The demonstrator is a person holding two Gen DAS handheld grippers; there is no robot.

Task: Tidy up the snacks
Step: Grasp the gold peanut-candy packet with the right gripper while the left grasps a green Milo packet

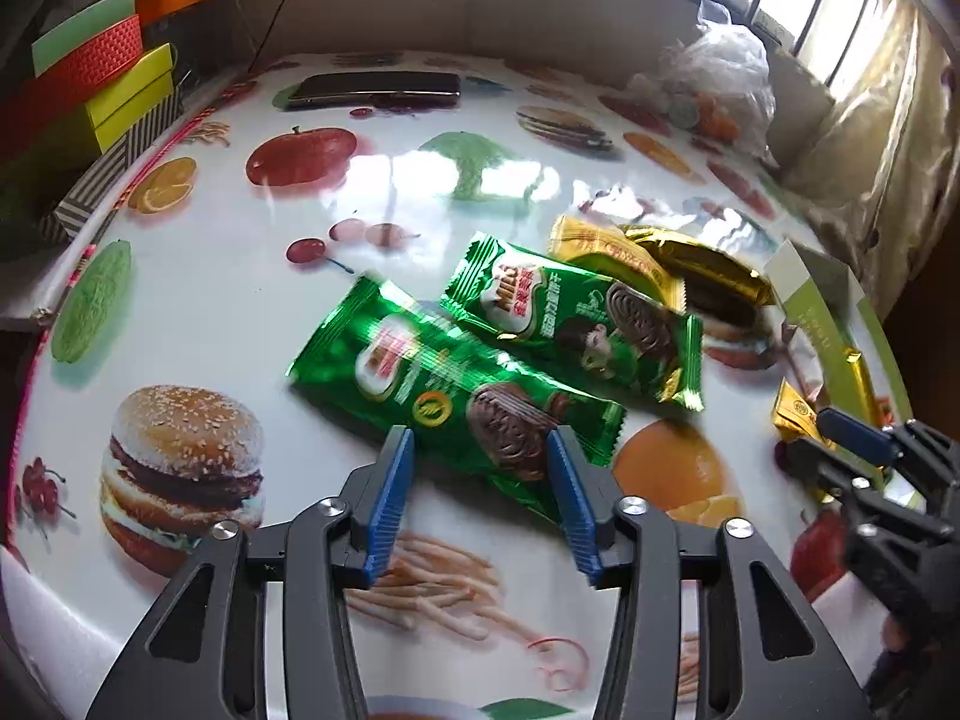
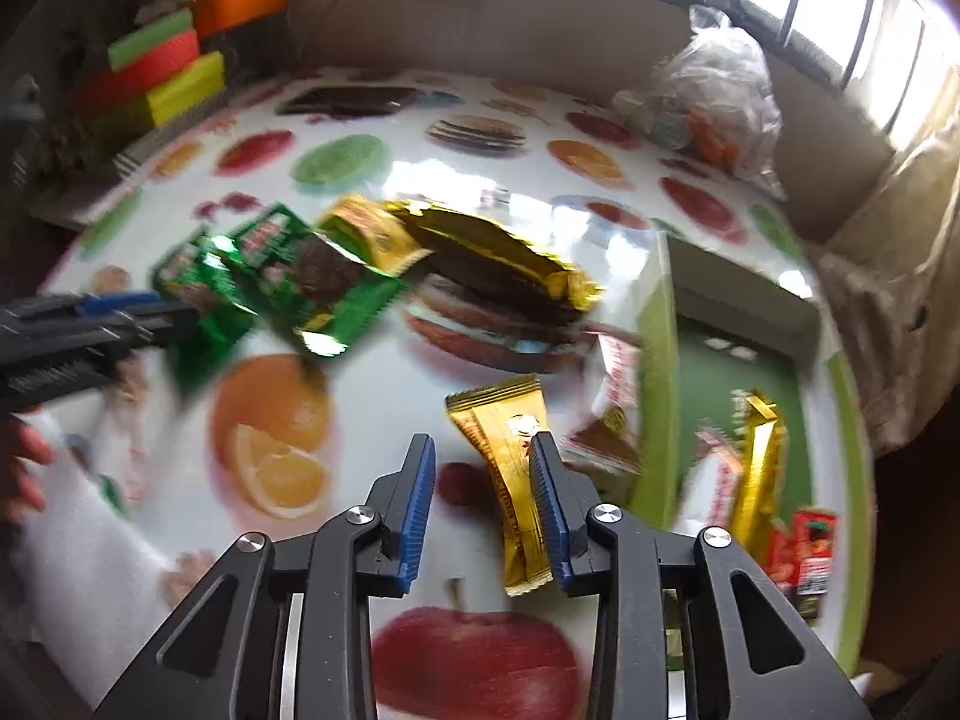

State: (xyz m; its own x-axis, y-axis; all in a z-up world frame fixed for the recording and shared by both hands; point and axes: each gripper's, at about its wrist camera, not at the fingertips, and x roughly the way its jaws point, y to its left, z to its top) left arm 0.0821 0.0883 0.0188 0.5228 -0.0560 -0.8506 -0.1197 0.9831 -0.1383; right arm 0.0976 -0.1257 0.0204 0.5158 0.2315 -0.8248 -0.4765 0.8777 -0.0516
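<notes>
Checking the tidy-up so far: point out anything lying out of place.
Snacks are still loose outside the green box: two green wafer packs and gold packs overlap askew on the table, and one gold bar lies beside the box.

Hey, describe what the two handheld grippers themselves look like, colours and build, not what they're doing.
Both look alike. The left gripper and right gripper each have two black, angular linkage arms with cut-out slots and round silver pivot bolts. Each finger ends in a blue ribbed pad. No cables or markings are visible. At the left edge of the right wrist view, bare fingertips show; no sleeve can be made out.
</notes>
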